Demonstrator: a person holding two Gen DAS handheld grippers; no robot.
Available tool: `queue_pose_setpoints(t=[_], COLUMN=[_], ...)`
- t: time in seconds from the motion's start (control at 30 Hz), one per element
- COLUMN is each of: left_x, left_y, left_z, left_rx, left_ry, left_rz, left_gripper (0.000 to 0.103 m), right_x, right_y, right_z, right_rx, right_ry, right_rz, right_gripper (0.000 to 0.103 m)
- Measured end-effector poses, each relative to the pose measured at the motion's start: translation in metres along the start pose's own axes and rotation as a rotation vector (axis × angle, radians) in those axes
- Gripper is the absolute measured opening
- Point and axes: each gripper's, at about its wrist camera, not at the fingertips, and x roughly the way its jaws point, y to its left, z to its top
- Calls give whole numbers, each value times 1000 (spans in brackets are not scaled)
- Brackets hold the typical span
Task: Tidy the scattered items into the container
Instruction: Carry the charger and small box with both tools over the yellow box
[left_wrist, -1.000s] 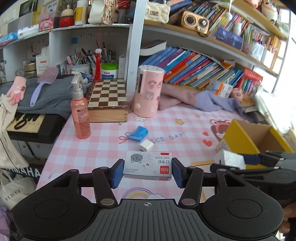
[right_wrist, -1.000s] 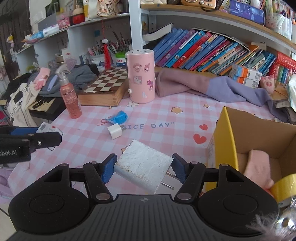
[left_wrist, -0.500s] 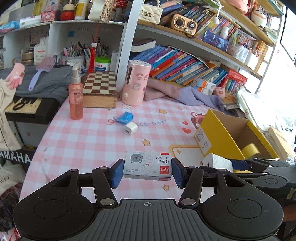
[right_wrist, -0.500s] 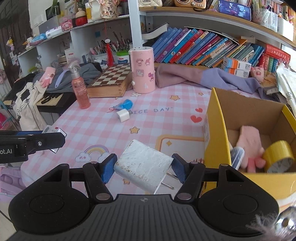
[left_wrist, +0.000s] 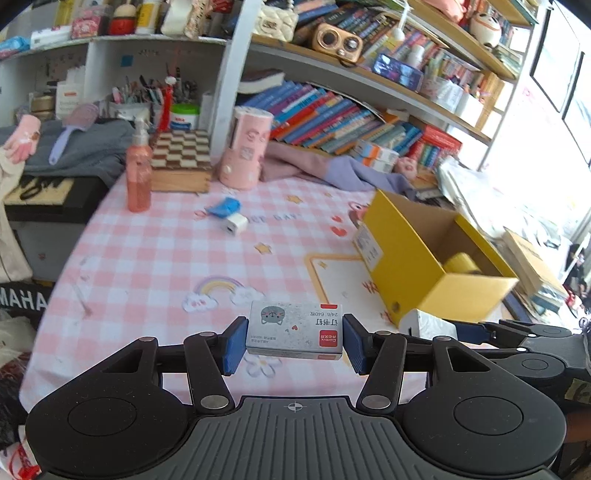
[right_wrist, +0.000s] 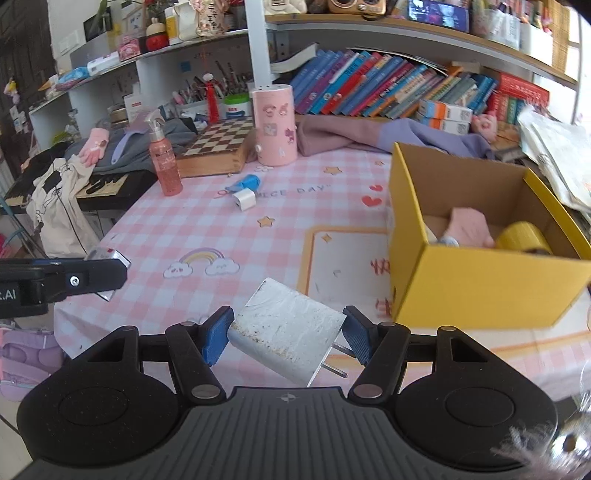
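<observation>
While the yellow cardboard box (right_wrist: 476, 273) stands open on the right side of the pink checked tabletop (right_wrist: 207, 236), with a pink glove (right_wrist: 469, 227) and a roll of yellow tape (right_wrist: 522, 236) lying inside it, both claws hang above the near edge of the tabletop, each carrying one item. The left claw (left_wrist: 294, 341) is clamped on a small staple box (left_wrist: 295, 329) printed with a grey cat face, its blue pads pressing the box's two short ends and the box sitting level between them. The right claw (right_wrist: 286, 336) grips a white plug adapter (right_wrist: 286, 341), which sits tilted between the pads with its two metal prongs pointing down and to the right; in the left wrist view the same adapter (left_wrist: 424, 325) shows just beside the near corner of the box (left_wrist: 421, 266). Farther back on the tabletop, well apart from the box, a small white charger (right_wrist: 244, 199) lies just beside a crumpled blue object (right_wrist: 245, 182). Behind these stand a pink cylinder with stickers (right_wrist: 275, 125), a wooden chessboard case (right_wrist: 214, 147) and a pink spray bottle (right_wrist: 162, 158), all upright or flat near the tabletop's far edge. A purple and mauve cloth (right_wrist: 388, 134) lies heaped behind the box, below a shelf of leaning books (right_wrist: 388, 88).
</observation>
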Motion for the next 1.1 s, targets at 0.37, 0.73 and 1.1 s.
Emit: queue_pose_setpoints(t=[0.37, 0.73, 1.1], left_x=[-1, 8, 19], left_y=[-28, -56, -87], left_z=[-28, -38, -39], left_rx=[56, 123, 193], left_ry=[61, 113, 142], left_rz=[-96, -193, -274], left_gripper=[54, 54, 54], right_x=[-33, -60, -80], right_y=[-13, -31, -52], right_z=[-41, -65, -80], right_rx=[79, 165, 236], right_ry=[23, 43, 55], right_rz=[-81, -173, -256], right_gripper=[63, 63, 63])
